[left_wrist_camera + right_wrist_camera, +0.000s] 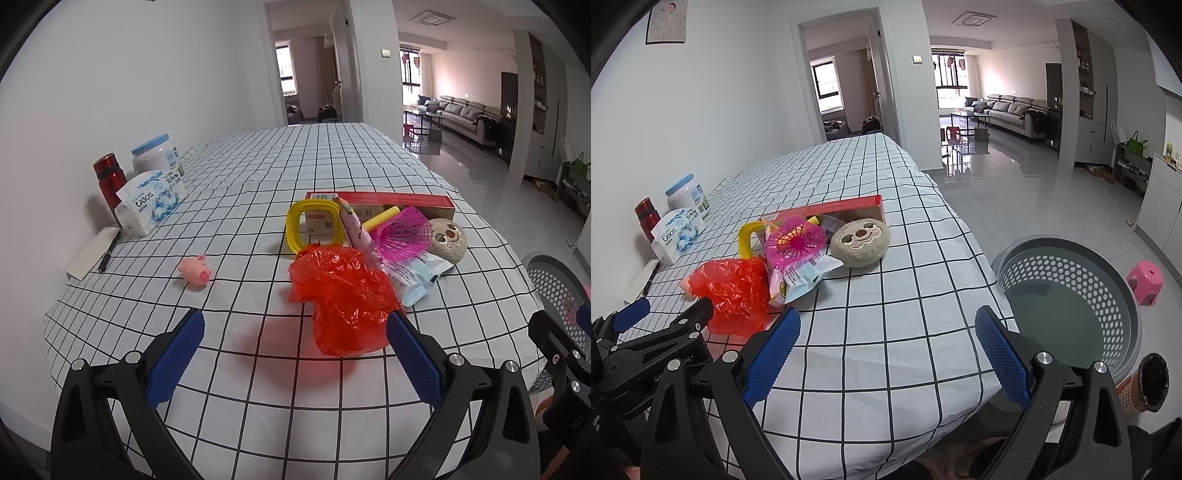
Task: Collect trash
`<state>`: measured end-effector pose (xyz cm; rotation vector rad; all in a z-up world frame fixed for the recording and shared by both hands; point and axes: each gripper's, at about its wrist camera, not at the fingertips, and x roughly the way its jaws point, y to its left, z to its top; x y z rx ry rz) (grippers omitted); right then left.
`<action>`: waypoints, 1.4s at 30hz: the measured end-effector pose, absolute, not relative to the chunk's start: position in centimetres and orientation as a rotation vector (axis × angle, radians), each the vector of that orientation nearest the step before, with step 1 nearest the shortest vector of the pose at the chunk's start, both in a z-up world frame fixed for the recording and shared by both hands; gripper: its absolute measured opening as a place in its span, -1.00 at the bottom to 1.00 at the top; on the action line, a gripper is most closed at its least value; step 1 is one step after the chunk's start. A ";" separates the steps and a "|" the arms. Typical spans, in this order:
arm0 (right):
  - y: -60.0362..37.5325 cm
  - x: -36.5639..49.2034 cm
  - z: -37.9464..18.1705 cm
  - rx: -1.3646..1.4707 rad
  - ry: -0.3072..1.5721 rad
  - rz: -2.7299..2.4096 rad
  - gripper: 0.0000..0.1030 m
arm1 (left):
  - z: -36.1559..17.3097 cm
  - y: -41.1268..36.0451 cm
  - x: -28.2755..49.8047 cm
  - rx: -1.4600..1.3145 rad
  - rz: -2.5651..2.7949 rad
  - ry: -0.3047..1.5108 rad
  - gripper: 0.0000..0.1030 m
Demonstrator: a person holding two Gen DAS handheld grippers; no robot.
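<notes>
Both grippers spread wide, nothing pinched

Left gripper has the red bag at its 1 o'clock on the table; right gripper hovers, bin at 2. Tissue pack reads "cidos".

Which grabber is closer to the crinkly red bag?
The left gripper. The red bag lies right at its open fingers, against the right-hand one. The right gripper hangs open off to the bag's right, over bare tablecloth near the table edge.
</notes>
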<state>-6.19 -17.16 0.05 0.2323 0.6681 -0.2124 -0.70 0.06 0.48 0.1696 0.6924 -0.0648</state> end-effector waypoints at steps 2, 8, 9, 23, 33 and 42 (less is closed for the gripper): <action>-17.1 -6.2 0.0 0.232 0.667 -0.213 0.77 | 0.4 0.1 -0.7 0.168 -0.065 0.692 0.88; -17.3 -6.3 -0.1 0.235 0.665 -0.213 0.77 | 0.5 0.0 -0.8 0.168 -0.072 0.689 0.88; -17.3 -6.3 0.0 0.235 0.664 -0.213 0.77 | 0.5 0.0 -0.8 0.168 -0.073 0.689 0.88; -17.5 -6.3 0.0 0.238 0.665 -0.213 0.77 | 0.3 -0.1 -0.7 0.169 -0.075 0.689 0.88; -17.6 -6.2 0.0 0.239 0.664 -0.213 0.77 | 0.4 -0.2 -0.7 0.172 -0.078 0.687 0.88; -17.7 -6.2 0.0 0.239 0.664 -0.213 0.77 | 0.4 -0.2 -0.7 0.172 -0.078 0.687 0.88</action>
